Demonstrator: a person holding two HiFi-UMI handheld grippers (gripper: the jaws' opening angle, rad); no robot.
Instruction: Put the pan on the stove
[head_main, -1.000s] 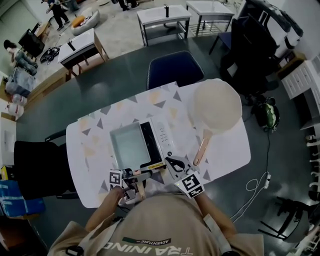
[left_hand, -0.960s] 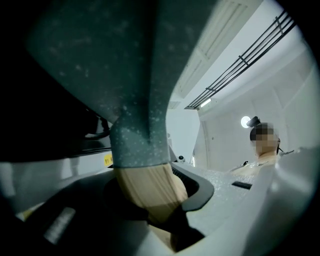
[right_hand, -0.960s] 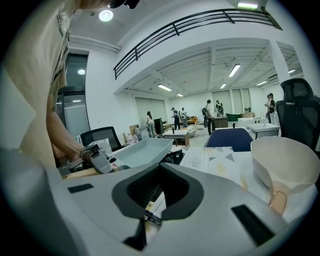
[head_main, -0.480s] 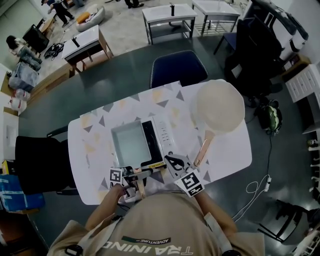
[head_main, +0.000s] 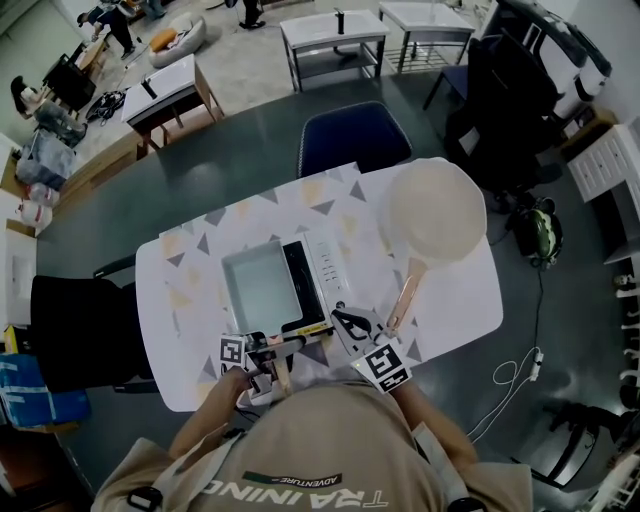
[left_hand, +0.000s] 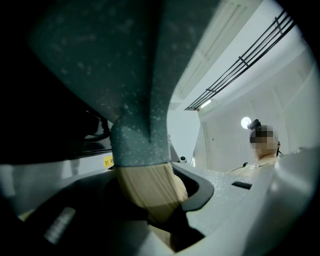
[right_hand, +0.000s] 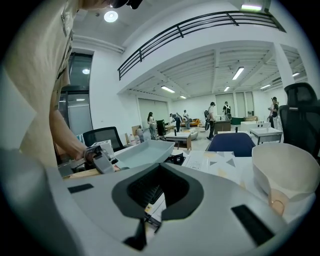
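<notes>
- The left tool is clamped on the wooden handle of the grey square pan. The left gripper view shows the handle filling the gap between the jaws.
- The right tool is closed with nothing between its jaws. It sits at lower centre of the head view, just beside the near right corner of the stove.
- The pan lies over the left part of the stove, at centre left of the head view. No view confirms that its base is flat on the glass.
- A round cream pan lies at upper right on the worktop, apart from the stove. Its handle points toward the right tool.
- Judgement: placement is at or near its final step, with seating and release left.
- Risk: the grip is far out on the handle. Opening the tool before the base is seated would probably let the pan drop or tip.
- Risk: the pan sits toward the stove's left edge. A further push left could leave it overhanging and unstable.
- Risk: pulling the left tool back before its jaws clear the handle may drag the pan off the stove.
- Risk: a sideways move of the right tool could strike the stove corner or the round pan's handle.
</notes>
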